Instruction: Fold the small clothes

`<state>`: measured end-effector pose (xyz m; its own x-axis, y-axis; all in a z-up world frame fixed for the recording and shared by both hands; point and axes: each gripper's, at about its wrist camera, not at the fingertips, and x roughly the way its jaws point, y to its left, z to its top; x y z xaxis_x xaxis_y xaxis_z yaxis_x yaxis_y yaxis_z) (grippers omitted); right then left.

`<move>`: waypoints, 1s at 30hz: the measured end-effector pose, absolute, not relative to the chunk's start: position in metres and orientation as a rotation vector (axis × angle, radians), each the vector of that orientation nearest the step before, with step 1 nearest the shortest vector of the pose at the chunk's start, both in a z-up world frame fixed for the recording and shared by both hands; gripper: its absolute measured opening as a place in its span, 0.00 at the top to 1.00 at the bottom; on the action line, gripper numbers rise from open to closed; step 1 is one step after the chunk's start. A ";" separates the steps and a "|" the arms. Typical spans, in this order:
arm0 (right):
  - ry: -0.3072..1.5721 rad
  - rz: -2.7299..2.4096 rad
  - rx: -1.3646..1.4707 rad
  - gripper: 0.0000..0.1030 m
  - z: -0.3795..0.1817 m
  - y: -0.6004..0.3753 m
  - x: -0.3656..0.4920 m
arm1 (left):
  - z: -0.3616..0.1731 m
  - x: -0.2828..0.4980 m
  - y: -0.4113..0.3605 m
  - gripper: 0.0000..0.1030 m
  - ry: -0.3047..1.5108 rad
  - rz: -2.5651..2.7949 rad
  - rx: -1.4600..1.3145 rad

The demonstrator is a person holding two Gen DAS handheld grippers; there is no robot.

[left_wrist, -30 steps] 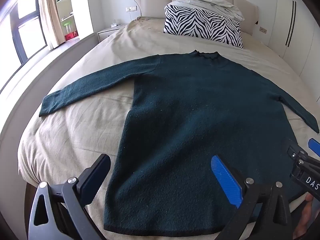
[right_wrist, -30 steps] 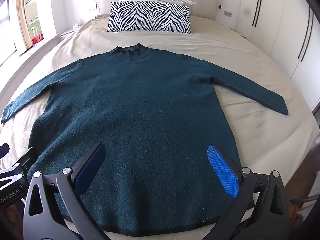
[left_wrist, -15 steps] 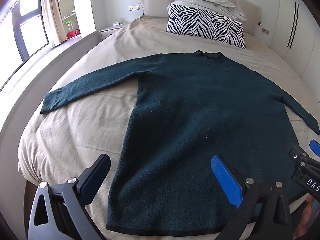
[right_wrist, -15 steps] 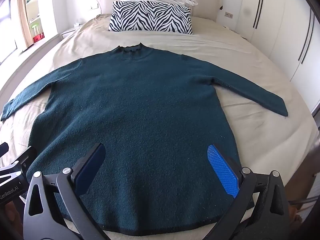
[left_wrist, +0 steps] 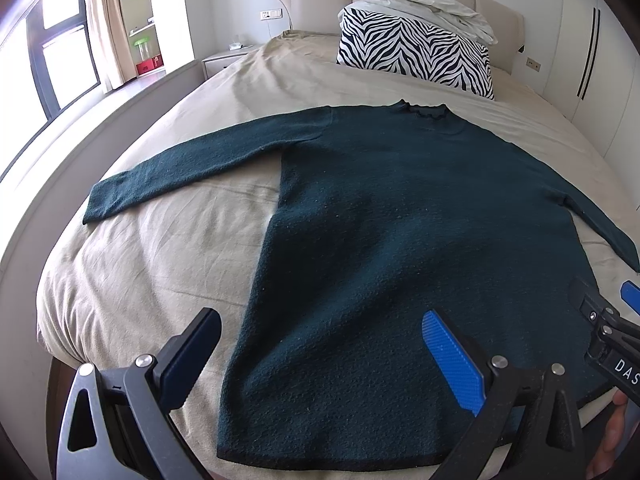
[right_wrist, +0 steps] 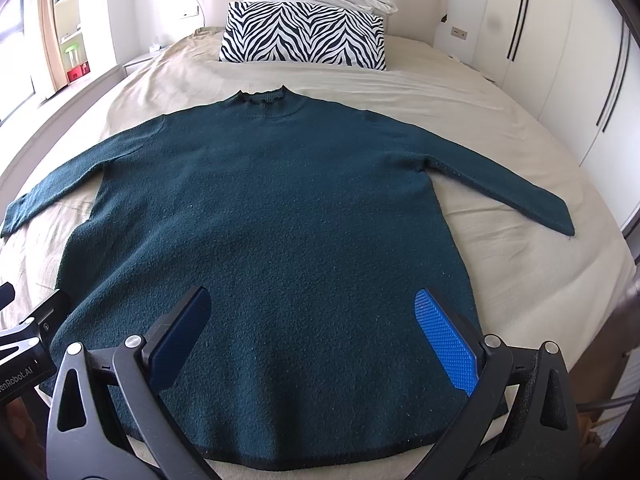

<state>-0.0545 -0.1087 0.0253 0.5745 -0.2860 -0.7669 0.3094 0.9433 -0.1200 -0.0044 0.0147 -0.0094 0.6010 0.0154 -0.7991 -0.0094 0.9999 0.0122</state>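
Left wrist view: right tongs (left_wrist: 624, 336) labelled "DAS", above sweater (left_wrist: 400, 240).

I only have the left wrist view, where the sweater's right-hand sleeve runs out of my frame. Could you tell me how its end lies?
Observer: In the right wrist view, that sleeve lies straight and flat on the bed sheet. Its cuff is unfolded and stops short of the bed's edge.
Operator: Thank you. Is the right gripper open? I see only a sliver of it.
Observer: Yes, the right gripper is open. Its fingers are wide apart over the lower part of the sweater and hold nothing.
Operator: Is the hem flat between its fingers?
Observer: It is. The hem runs there in a smooth curve with no fold.
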 end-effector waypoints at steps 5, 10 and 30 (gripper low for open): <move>0.894 -0.348 0.026 0.00 0.025 -0.108 -0.055 | -0.009 -0.006 0.015 0.00 0.925 0.018 0.005; 0.896 -0.349 0.024 0.00 0.025 -0.108 -0.054 | -0.009 -0.007 0.016 0.00 0.926 0.019 0.004; 0.899 -0.346 0.019 0.00 0.023 -0.103 -0.056 | -0.014 -0.010 0.016 0.00 0.932 0.019 -0.002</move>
<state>-0.0557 -0.1032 0.0231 0.5710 -0.2873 -0.7691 0.3031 0.9444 -0.1277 -0.0103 0.0161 -0.0139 0.5958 0.0151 -0.8030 -0.0173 0.9998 0.0060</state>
